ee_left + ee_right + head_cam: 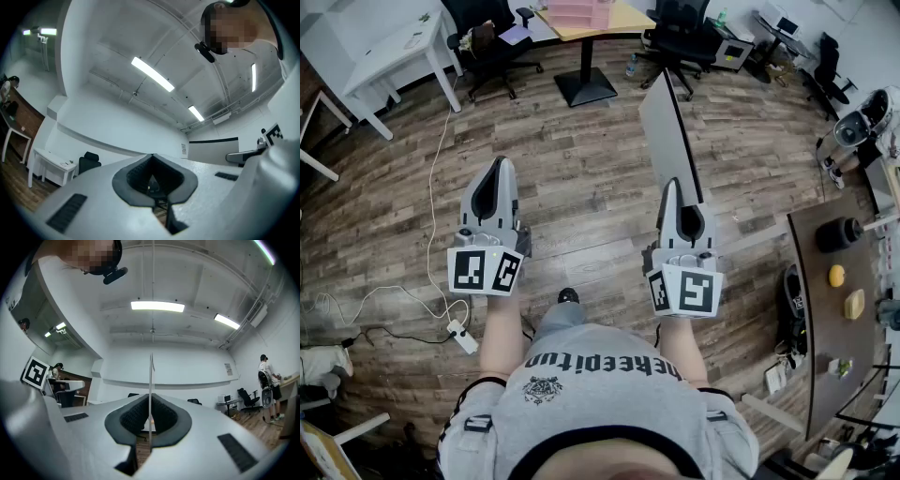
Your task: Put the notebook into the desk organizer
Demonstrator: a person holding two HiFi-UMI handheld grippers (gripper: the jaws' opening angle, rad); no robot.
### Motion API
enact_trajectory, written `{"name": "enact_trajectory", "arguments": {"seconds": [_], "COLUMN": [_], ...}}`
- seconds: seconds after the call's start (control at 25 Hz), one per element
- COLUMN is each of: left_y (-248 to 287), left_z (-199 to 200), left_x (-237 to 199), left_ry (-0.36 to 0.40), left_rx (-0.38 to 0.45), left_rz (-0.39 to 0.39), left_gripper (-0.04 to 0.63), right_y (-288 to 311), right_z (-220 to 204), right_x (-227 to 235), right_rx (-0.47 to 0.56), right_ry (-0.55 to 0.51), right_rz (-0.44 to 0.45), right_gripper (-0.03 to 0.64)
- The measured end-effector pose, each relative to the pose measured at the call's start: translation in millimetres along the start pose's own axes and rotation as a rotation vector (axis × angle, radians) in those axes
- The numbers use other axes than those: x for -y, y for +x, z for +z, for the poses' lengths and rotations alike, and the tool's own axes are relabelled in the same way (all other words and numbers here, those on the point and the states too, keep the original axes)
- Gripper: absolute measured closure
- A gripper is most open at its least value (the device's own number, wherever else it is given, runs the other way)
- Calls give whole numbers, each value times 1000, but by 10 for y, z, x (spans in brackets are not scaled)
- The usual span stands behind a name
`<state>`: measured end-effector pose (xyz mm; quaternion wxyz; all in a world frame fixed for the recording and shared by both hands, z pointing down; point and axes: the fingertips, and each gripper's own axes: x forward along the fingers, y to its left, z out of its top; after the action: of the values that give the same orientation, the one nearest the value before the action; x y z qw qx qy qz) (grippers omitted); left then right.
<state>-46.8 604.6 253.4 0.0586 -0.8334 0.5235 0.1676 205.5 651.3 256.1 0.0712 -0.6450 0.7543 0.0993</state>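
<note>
My right gripper (673, 190) is shut on the lower edge of a thin grey notebook (667, 129), which sticks up and away from me over the wooden floor. In the right gripper view the notebook (151, 373) shows edge-on as a thin line pinched between the dark pads, with the right gripper (150, 398) pointing up toward the ceiling lights. My left gripper (498, 167) is held level beside it, shut with nothing in it. Its pads meet in the left gripper view (152, 159). A pink tray-like stack (579, 12) sits on a far table; I cannot tell if it is the organizer.
A dark brown desk (821, 323) with yellow and black items stands at the right. Black office chairs (681, 37) flank the far table (623, 21). A white table (394, 47) is far left. A power strip (461, 337) with cable lies on the floor.
</note>
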Motion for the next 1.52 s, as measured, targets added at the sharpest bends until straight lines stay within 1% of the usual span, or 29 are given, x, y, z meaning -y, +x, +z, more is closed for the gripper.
{"name": "enact_trajectory", "arguments": {"seconds": [0.32,0.56,0.68,0.84,1.04,1.32,1.52], "left_y": [-67,-5,69,203,364,452,539], "left_z": [6,20,14,2,8,-21,-110], "left_x": [91,17,-82,-215,-452,-724,-915], "left_ry": [-3,-2,-3,1,3,18,6], "left_rx": [-3,3,7,15,28,28,19], "left_rz": [-10,-12,-15,-24,-40,-71,-79], "left_gripper": [592,592,592,592,592,592,592], "right_y": [-94,-13,97,277,535,763,946], "right_z": [4,-14,-44,-115,-129,-263,-358], "right_x": [0,-33,-48,-75,-277,-534,-659], "right_rx": [2,5,1,-9,14,11,0], "right_ry": [3,2,-2,-32,-98,-56,-44], "right_rz": [-2,-5,-23,-35,-3,9,15], "right_gripper": [607,607,607,607,607,608,607]}}
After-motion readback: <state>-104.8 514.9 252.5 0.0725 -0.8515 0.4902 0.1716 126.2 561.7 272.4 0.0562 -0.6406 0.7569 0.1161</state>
